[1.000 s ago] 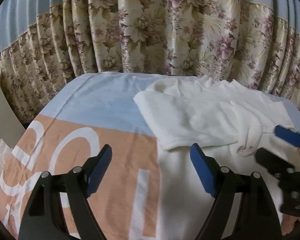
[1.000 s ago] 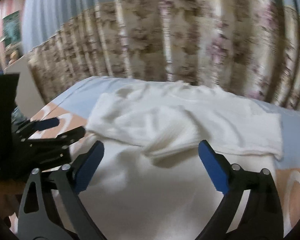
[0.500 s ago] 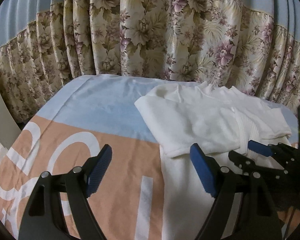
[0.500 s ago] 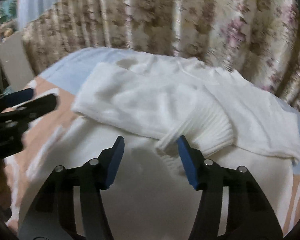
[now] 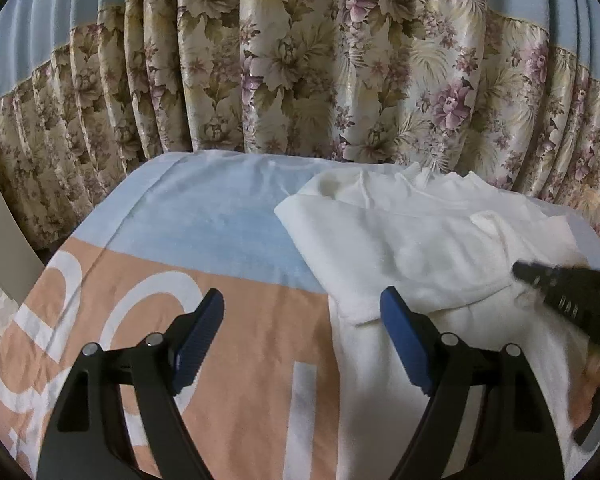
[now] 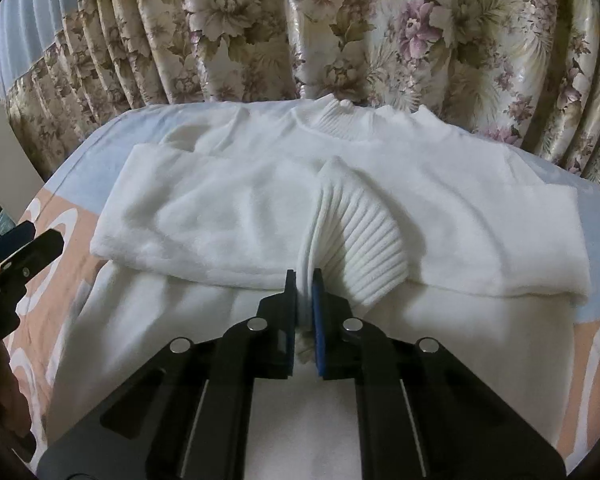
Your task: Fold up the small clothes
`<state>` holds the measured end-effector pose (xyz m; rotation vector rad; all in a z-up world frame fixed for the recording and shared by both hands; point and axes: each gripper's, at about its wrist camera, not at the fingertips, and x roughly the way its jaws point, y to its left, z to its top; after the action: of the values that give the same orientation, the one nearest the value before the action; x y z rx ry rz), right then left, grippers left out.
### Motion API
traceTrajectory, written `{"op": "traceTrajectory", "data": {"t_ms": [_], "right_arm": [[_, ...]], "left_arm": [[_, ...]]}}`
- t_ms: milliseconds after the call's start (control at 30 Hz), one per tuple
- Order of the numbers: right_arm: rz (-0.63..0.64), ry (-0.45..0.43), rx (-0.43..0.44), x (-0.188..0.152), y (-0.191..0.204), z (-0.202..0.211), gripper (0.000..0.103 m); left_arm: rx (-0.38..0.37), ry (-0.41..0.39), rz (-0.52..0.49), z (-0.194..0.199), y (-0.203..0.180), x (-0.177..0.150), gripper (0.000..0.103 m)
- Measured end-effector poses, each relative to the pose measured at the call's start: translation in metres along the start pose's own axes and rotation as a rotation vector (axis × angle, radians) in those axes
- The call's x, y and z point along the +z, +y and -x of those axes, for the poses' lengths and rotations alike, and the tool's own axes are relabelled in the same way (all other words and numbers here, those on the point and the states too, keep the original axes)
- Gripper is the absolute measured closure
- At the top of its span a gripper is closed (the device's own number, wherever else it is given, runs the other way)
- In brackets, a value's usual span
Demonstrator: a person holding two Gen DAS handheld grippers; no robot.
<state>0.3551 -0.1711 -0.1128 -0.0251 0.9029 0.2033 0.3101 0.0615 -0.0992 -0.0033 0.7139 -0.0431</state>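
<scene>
Closed now since the earlier frame, right hand-held gripper pinches the white sweater's ribbed cuff, seemingly lifted, while left hand-held gripper hovers wide open beside it.

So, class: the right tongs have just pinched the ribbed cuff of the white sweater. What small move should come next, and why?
Probably lift the cuff and draw it across the sweater: the right tongs are shut on it, and the sleeve lies bunched, not flat.
</scene>
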Motion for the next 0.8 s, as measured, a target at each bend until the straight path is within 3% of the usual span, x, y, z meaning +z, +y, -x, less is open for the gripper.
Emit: {"op": "traceTrajectory", "data": {"t_ms": [233,400,600,800], "right_arm": [[-0.017,-0.053,-0.128,0.031,-0.051,-0.001,0.096],[-0.038,-0.034,-0.179,0.046,-0.092,-0.010,0.096],[-0.088,-0.014,-0.227,0.045,-0.140,-0.007,0.096],[-0.136,-0.035,-0.278,0.035,-0.172,0.007,0.096]], "left_arm": [[0.029,0.010,-0.013,-0.016,-0.002,0.014,0.022],[0.057,0.020,-0.017,-0.032,-0.008,0.026,0.022],[0.099,0.001,-0.019,-0.053,-0.019,0.041,0.022],[0.094,-0.003,0.021,-0.074,-0.028,0.060,0.022]]}}
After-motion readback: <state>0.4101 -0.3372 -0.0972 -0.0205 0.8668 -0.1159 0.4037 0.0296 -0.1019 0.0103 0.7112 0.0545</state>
